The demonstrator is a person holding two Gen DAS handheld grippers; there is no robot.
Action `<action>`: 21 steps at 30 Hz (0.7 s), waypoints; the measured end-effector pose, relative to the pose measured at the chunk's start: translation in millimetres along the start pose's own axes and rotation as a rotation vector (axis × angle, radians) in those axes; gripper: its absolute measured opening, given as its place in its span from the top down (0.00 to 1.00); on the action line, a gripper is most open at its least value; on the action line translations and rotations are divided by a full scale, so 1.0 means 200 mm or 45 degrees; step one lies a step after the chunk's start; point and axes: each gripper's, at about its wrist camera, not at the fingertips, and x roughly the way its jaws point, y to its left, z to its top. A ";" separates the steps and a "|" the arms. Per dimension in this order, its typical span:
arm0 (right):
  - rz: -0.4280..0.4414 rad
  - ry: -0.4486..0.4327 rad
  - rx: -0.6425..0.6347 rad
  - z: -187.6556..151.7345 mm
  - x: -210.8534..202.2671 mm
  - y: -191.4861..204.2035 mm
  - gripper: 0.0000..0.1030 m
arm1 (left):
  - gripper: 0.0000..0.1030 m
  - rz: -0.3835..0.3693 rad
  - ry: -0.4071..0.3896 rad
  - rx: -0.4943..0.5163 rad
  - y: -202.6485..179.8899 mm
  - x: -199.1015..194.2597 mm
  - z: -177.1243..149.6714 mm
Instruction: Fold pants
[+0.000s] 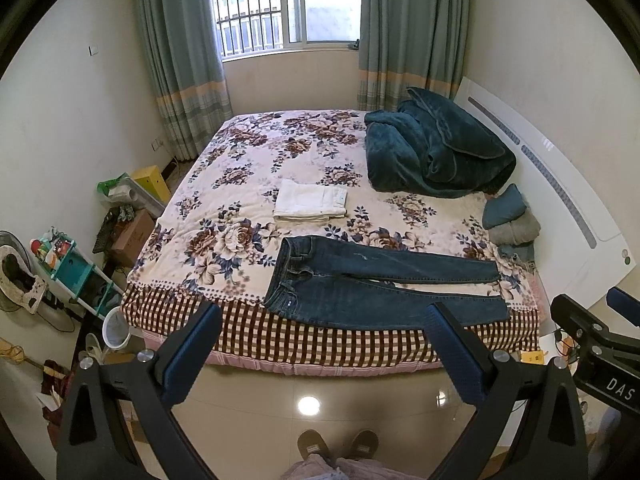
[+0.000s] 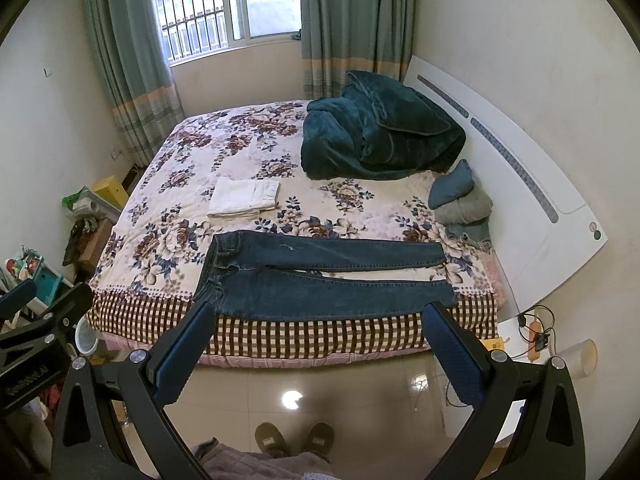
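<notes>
Dark blue jeans (image 1: 360, 284) (image 2: 312, 276) lie flat and unfolded across the near edge of the bed, waistband to the left, both legs stretched to the right. My left gripper (image 1: 324, 320) is held over the floor in front of the bed, short of the jeans, fingers wide apart and holding nothing. My right gripper (image 2: 316, 320) hangs at the same distance, open and holding nothing too. The right gripper (image 1: 592, 332) shows at the right edge of the left wrist view, and the left gripper (image 2: 40, 320) at the left edge of the right wrist view.
A folded white garment (image 1: 310, 202) (image 2: 245, 197) lies mid-bed behind the jeans. A teal blanket heap (image 1: 436, 148) and small folded cloths (image 1: 510, 220) sit by the white headboard (image 1: 560, 184). Boxes and a shelf (image 1: 76, 268) crowd the floor at left. Slippered feet (image 1: 338, 444) stand on the tiles.
</notes>
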 end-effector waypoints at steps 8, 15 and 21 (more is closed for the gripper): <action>0.001 -0.003 0.001 0.03 -0.02 0.02 0.00 | 0.00 0.001 -0.003 -0.002 0.00 -0.01 -0.02; 0.010 -0.003 0.002 0.02 -0.03 0.02 0.00 | 0.00 -0.001 -0.004 -0.003 0.01 -0.01 -0.03; 0.018 0.014 0.025 0.07 0.03 -0.01 0.00 | 0.00 0.022 -0.001 -0.024 -0.03 0.01 -0.01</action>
